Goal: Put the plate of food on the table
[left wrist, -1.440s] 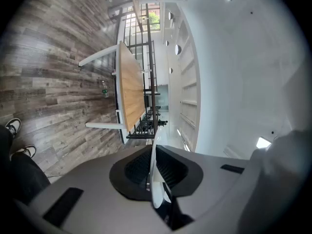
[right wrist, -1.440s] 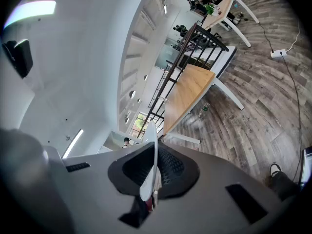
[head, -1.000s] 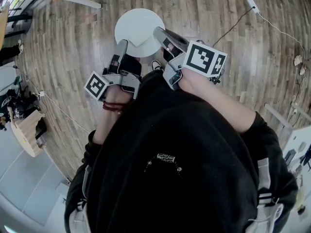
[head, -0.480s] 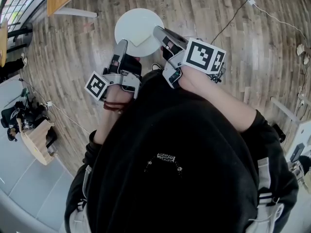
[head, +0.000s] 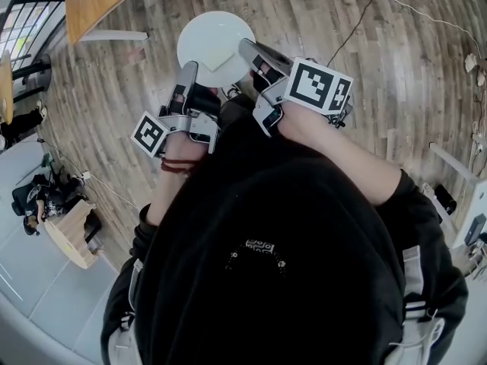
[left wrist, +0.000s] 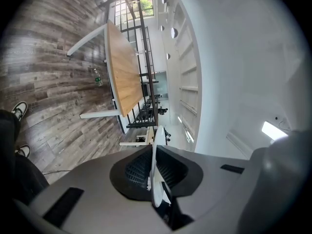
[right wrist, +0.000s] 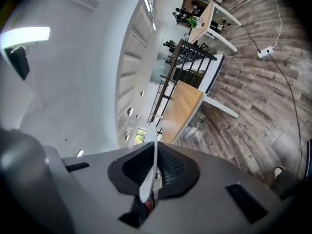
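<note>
While the head view shows the plate (head: 215,40) round, gripper views show it edge-on. Left gripper (head: 189,70) and right gripper (head: 249,50) clamp its rim.

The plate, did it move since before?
Yes. The plate has come closer to the wooden table at the head view's top left; the gap between them has shrunk.

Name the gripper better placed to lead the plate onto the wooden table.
Left, probably. The left gripper and right gripper both clamp the rim of the plate, so they carry it together, but the wooden table lies at the head view's upper left, on the left gripper's side.
</note>
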Available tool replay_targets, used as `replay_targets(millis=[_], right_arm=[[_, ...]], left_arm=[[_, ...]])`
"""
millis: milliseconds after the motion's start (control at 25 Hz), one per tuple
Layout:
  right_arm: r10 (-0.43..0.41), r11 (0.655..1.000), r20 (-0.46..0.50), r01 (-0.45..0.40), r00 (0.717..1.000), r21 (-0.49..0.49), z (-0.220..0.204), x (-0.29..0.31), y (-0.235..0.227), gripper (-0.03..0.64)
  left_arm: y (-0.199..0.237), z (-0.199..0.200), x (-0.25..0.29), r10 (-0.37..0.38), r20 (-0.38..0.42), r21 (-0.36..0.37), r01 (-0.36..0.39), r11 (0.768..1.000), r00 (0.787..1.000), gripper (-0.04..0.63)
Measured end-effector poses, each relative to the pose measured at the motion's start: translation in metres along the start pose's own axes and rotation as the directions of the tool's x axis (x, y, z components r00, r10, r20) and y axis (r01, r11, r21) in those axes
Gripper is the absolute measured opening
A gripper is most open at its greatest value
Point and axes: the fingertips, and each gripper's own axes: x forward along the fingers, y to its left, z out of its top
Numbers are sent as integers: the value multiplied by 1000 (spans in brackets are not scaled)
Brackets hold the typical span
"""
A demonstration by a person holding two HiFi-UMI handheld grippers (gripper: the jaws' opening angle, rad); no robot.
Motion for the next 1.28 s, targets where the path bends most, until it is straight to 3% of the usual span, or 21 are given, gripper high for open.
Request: replay_targets(millis=[680, 960, 1280], right_arm=[[20, 997, 22, -18, 1000, -79, -4, 14, 2, 29], [9, 994, 8, -8, 1000, -109, -11, 98, 29, 29], [5, 991, 12, -4, 1000, -134, -20, 164, 57, 29]], left_arm=[[8, 17, 6, -71, -26, 6, 71, 997, 997, 23], [6, 103, 14, -87, 16, -22, 88, 996, 996, 23], [1, 175, 17, -110, 18, -27, 110, 994, 994, 23]])
